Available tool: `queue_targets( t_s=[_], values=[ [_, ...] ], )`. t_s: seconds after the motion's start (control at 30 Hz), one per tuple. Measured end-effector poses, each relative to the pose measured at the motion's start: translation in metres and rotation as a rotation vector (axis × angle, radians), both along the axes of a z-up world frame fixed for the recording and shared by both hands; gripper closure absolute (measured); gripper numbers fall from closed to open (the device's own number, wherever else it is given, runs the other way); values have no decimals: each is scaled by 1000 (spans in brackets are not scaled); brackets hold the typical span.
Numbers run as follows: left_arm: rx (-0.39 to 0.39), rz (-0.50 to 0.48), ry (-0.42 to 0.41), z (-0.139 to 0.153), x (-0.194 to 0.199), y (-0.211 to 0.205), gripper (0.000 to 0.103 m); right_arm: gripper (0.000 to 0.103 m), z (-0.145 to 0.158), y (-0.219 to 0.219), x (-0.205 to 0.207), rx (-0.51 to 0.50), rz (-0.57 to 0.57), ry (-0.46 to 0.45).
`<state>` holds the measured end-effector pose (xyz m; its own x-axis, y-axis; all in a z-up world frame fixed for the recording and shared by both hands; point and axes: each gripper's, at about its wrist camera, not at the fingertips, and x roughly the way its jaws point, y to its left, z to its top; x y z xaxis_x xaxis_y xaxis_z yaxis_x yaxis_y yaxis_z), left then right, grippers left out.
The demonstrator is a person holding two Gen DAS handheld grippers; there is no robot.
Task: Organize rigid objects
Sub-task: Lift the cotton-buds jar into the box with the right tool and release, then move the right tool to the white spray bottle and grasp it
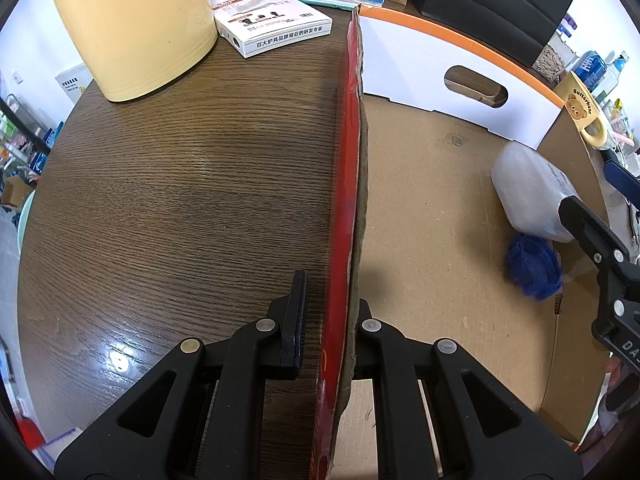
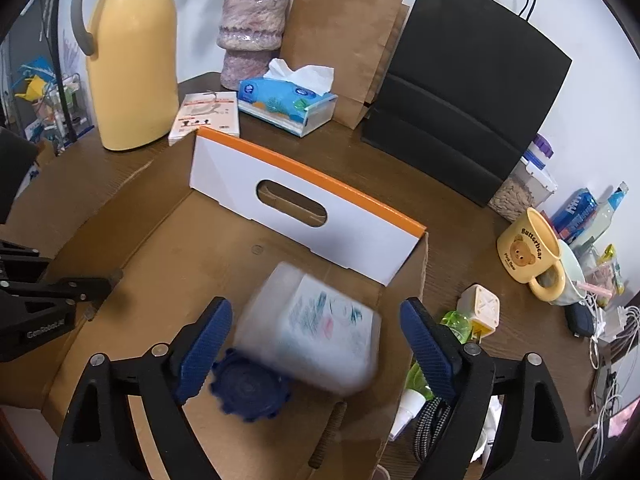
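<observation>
Left hand-held gripper (image 1: pixel 328 320) is pinched tight on the red-faced side wall (image 1: pixel 347 184) of an open cardboard box (image 2: pixel 168 240), one finger outside over the table (image 1: pixel 180 184) and the other inside the box. Right hand-held gripper (image 2: pixel 316 344) has its blue-padded jaws spread wide above the box interior; the pads do not touch anything.

Between and below those open jaws, a translucent plastic jug (image 2: pixel 316 328) with a dark blue ribbed cap (image 2: pixel 250 390) lies on its side on the box floor, blurred, its printed label facing up and its cap pointing toward the right wrist camera. In the left wrist view the same jug sits near the far side wall of the box. It is the only thing visible inside the box. The box's far end is a white panel with an orange top edge and an oval handle cut-out (image 2: pixel 292 202).

Outside the box on the table stand a yellow thermos jug (image 2: pixel 132 60), a flat white packet (image 2: pixel 208 114), a blue tissue pack (image 2: pixel 286 100) with a tissue sticking out, a pink vase (image 2: pixel 252 24), a brown paper bag (image 2: pixel 344 48) and a black paper bag (image 2: pixel 472 92). To the right of the box are a yellow bear mug (image 2: pixel 528 252), a white plug adapter (image 2: pixel 480 308) and a green object (image 2: pixel 454 326) just beside the box wall.
</observation>
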<state>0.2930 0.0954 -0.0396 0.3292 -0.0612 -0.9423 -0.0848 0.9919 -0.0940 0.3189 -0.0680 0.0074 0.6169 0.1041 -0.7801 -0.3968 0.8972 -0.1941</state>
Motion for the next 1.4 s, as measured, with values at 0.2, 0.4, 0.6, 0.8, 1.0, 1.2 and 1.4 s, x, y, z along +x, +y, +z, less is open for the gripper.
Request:
queue_targets(
  t_s=[0.2,0.4,0.6,0.8,1.0,1.2,1.4],
  values=[
    [0,0,0,0,0,0,96,13,4,-1,-3,7,-1,-20],
    [0,0,0,0,0,0,96,13,7,-4,-4,15,-3,-28],
    [0,0,0,0,0,0,96,13,10,-9,-6,27,-12,-41],
    [0,0,0,0,0,0,96,13,21,-26,-14,63,-34,-80],
    [0,0,0,0,0,0,96,13,34,-55,-24,104,-94,-125],
    [1,-2,0,0,1,-1,96,13,39,-96,-33,136,-187,-156],
    [-1,-1,0,0,1,-1,96,13,22,-136,-37,129,-289,-128]
  ],
)
